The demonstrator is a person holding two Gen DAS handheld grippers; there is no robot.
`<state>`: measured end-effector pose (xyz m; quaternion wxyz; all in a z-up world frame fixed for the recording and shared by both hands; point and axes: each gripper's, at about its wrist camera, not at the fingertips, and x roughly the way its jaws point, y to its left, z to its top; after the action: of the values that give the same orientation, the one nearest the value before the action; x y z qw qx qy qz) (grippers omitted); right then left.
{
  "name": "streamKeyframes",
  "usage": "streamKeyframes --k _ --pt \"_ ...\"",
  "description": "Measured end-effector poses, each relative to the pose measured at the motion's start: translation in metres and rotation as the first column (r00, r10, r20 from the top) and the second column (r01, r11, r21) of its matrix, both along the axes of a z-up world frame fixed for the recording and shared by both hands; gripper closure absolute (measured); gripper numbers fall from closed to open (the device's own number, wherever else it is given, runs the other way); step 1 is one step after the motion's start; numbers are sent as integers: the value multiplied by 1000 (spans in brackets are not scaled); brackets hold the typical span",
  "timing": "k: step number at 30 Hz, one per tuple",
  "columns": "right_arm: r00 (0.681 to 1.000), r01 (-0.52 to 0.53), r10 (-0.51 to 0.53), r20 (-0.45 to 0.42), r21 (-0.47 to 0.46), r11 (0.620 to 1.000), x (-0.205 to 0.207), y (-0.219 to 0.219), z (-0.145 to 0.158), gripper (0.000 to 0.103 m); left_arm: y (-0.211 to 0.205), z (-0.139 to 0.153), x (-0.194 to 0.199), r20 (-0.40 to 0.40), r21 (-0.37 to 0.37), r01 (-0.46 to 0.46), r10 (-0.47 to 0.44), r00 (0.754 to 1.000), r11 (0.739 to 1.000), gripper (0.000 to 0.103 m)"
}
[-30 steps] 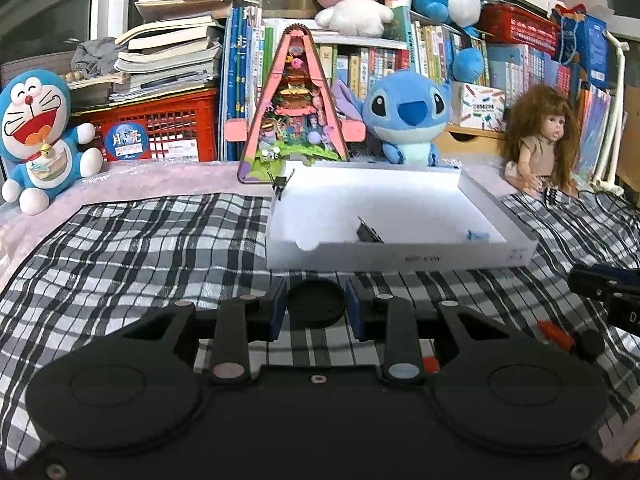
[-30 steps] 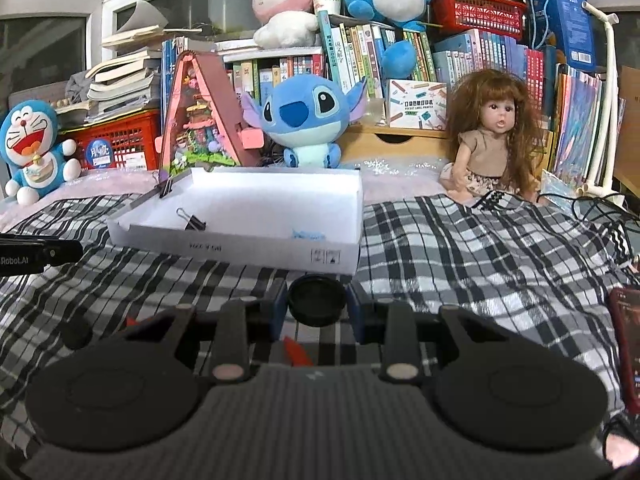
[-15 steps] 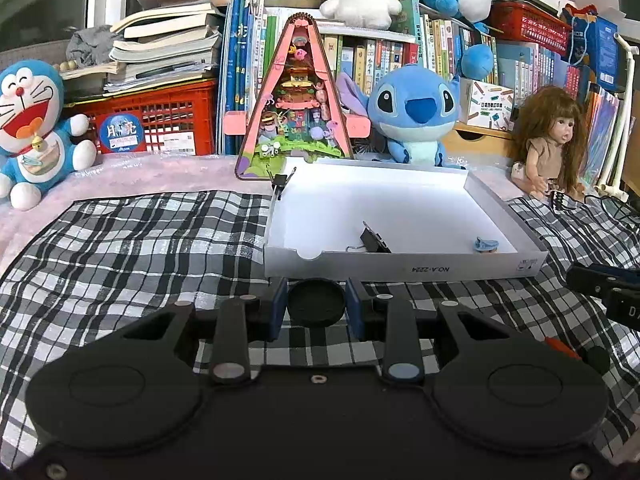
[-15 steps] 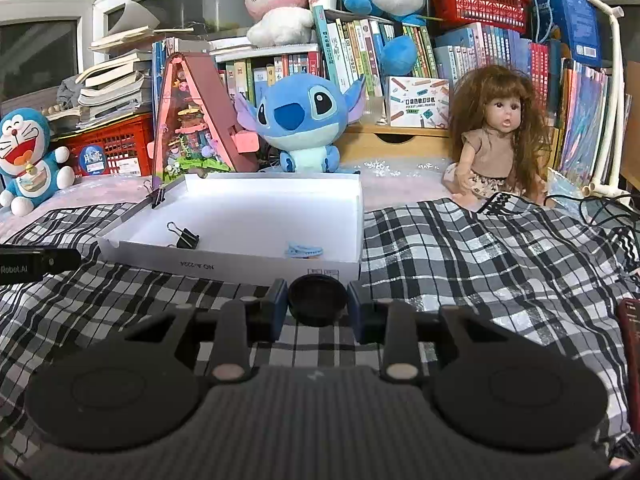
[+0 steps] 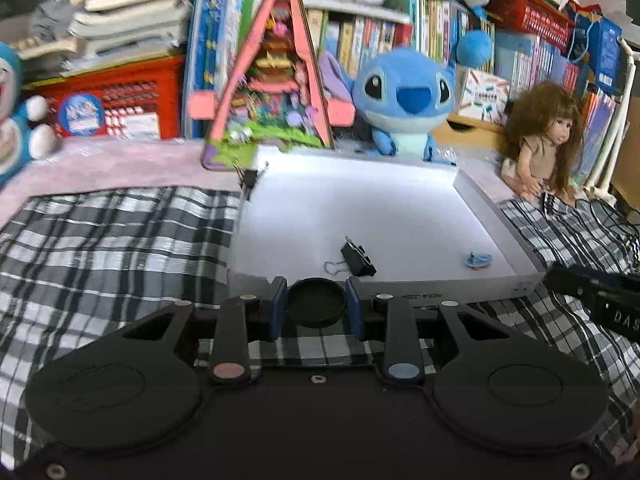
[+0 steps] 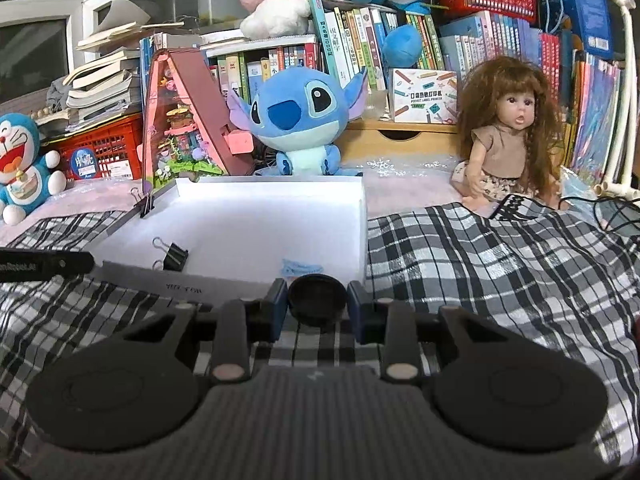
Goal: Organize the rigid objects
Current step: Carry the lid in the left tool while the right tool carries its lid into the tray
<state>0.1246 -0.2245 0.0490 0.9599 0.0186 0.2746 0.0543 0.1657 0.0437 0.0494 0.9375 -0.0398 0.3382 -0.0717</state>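
Note:
A shallow white box (image 5: 460, 294) (image 6: 362, 220) lies on the checked cloth. Inside it are a black binder clip (image 5: 358, 260) (image 6: 174, 256) and a small blue piece (image 5: 478, 259) (image 6: 302, 268). Another binder clip (image 5: 249, 179) (image 6: 146, 204) is pinched on the box's far left corner. My left gripper (image 5: 316, 310) is shut on a round black lid (image 5: 316, 300), just short of the box's front wall. My right gripper (image 6: 318, 308) is shut on a second round black lid (image 6: 317, 296) at the box's near right corner.
Plush toys, a long-haired doll (image 6: 504, 144), a pink triangular toy house (image 5: 276, 80), books and a red crate (image 5: 116, 100) crowd the space behind the box. Black cables (image 6: 616, 212) lie on the cloth at the far right. Each view shows the other gripper's tip at its edge.
Both grippers have moved forward toward the white box, each still holding its lid. The box now looks larger and closer, and the red item on the cloth has left the views.

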Motion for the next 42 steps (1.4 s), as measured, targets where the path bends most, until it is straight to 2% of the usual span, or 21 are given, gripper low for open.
streamKeyframes --k 9,18,25,32,42 --pt "1000 -15 16 -25 18 1000 35 1 6 66 -5 3 40 -14 7 -11 11 1000 1000 73" --pt "988 -16 29 -152 85 996 86 -2 6 66 -5 -10 86 -91 6 -45 46 995 999 73" --pt "979 10 8 -205 90 996 111 -3 -6 66 -5 -21 97 -122 5 -54 55 991 999 73" --pt "977 29 -22 -210 30 999 125 2 -12 66 -10 -27 100 -132 24 -56 59 989 998 73" --pt "975 28 -23 -220 22 999 137 11 -20 66 -13 -31 104 -133 40 -65 69 989 997 73"
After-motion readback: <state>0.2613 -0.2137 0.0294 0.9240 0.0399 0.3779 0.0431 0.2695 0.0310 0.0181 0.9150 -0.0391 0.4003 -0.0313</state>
